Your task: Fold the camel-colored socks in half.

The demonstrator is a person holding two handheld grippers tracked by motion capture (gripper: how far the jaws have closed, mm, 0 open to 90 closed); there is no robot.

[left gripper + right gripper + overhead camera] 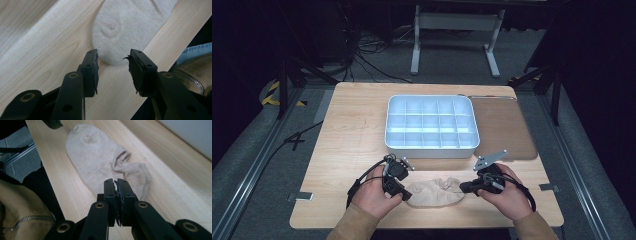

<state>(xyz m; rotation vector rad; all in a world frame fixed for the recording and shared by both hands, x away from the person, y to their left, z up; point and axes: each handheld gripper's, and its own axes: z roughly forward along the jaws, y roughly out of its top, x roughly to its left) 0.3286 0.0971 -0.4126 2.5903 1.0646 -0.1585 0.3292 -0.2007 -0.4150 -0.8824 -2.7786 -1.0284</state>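
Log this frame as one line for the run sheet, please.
left hand-held gripper: open at sock toe | right hand-held gripper: shut at the sock's heel end | divided tray: empty, behind sock

We hold 2 grippers low at the near edge. Left hand (373, 196) wraps the left gripper (113, 56), which points right; its jaws stand apart, nothing pressed between the pads. Right hand (507, 192) wraps the right gripper (116, 185), which points left; its jaws are closed together. Both forearms enter from the near side, sleeves tan.
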